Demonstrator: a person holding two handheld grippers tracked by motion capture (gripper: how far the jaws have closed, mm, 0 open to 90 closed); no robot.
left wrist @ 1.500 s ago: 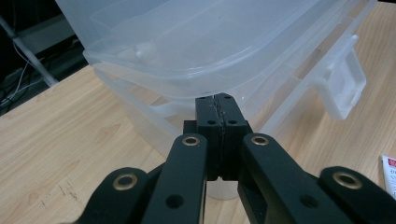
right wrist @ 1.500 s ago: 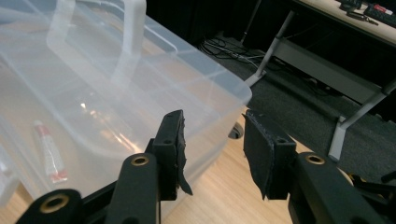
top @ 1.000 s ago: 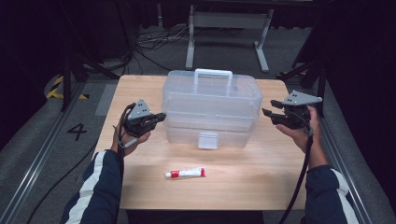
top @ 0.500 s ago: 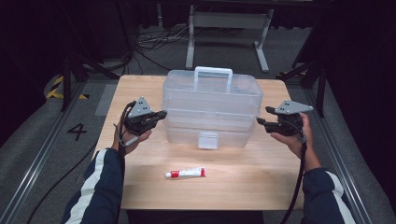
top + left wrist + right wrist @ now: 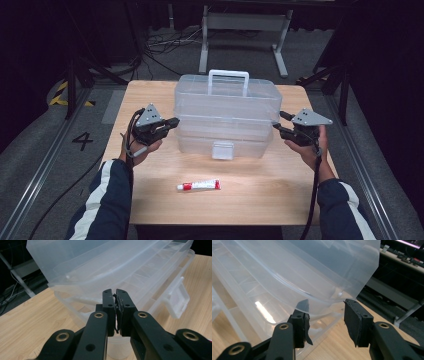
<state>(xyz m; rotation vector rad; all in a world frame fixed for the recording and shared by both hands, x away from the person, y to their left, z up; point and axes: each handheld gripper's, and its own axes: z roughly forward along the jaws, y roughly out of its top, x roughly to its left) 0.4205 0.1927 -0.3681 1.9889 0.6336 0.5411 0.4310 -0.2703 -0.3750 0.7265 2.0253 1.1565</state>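
Note:
A clear plastic toolbox (image 5: 225, 112) with a white handle (image 5: 228, 75) stands in the middle of the wooden table (image 5: 260, 200). My left gripper (image 5: 174, 121) is at the box's left end, shut, its tips against the rim of the box (image 5: 112, 267) with nothing seen between the pads (image 5: 109, 312). At the box's right end my right gripper (image 5: 276, 126) is open. Its jaws have just been closing. In the right gripper view (image 5: 327, 307), the corner rim of the box (image 5: 287, 270) lies between the jaws, and the pads stand apart from it.
A small white tube with a red cap (image 5: 198, 186) lies on the table in front of the box. The box's front latch (image 5: 222, 149) faces the person. Dark floor, cables and a metal stand (image 5: 240, 22) lie beyond the table's far edge.
My right gripper has come down and in toward the box's right end, and its jaws are narrower than half a second ago. The left gripper and the box have stayed in place.

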